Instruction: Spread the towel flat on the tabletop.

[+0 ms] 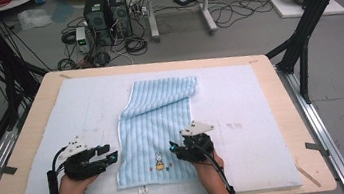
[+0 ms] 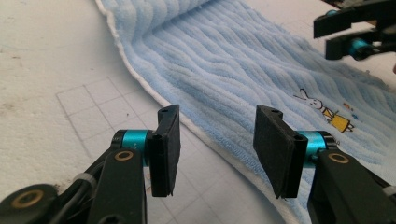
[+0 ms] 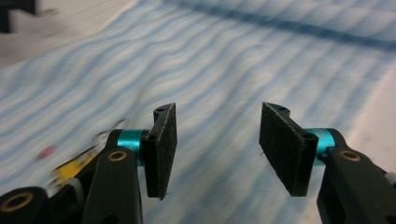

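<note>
Blue ribbed terry towel (image 1: 156, 129), both grippers released beside it.
Left gripper (image 1: 112, 155) and right gripper (image 1: 172, 147) should pinch its near corners evenly.

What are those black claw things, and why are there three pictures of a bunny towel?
A person sits at a table with a hand-held tool in each hand: the left gripper and the right gripper. Each has two black jaws for pinching. One picture comes from a camera high above. The other two come from little cameras riding on the grippers, looking out between their own jaws. On a white mat lies a blue striped towel, folded over at its far end, with a small rabbit picture. Both pairs of jaws stand open with nothing pinched between them.
</note>
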Demonstrator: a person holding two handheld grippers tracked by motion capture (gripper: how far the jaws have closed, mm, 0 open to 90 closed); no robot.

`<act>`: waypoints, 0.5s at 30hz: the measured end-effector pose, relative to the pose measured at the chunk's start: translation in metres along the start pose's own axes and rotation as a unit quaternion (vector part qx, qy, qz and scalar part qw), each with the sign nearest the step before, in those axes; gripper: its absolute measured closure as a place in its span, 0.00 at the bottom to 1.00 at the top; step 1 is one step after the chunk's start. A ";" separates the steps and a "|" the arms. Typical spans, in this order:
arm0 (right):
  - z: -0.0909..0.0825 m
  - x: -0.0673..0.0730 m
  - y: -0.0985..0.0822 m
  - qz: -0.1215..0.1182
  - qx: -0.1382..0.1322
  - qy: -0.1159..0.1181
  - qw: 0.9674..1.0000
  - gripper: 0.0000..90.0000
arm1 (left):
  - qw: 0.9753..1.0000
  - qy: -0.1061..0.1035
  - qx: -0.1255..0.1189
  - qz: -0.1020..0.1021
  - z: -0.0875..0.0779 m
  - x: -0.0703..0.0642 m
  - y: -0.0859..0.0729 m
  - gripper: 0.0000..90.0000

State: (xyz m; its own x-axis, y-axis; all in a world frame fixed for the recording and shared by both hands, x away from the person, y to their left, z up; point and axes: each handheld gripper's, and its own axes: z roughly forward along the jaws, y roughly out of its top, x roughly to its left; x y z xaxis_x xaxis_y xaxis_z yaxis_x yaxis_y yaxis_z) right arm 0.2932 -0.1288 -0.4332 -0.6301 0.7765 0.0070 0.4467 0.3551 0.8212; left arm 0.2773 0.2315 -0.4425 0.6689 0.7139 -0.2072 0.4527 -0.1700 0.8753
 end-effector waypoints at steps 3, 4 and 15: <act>0.008 -0.008 0.003 0.010 0.016 0.009 1.000 0.50 | 1.000 0.003 -0.004 -0.003 -0.001 0.003 0.000 0.56; 0.014 -0.008 0.003 0.004 0.040 0.024 0.999 0.51 | 1.000 0.003 -0.004 -0.005 -0.001 0.003 -0.001 0.56; 0.008 0.000 -0.008 -0.047 0.074 0.078 0.993 0.95 | 1.000 0.000 -0.006 -0.008 -0.001 0.005 -0.002 0.57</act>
State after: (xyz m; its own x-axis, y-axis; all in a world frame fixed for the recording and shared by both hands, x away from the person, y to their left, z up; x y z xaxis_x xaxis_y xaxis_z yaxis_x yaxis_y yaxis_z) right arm 0.2952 -0.1274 -0.4445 -0.7585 0.6509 0.0319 0.4624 0.5030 0.7302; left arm 0.2795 0.2360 -0.4446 0.6617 0.7162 -0.2218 0.4567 -0.1505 0.8768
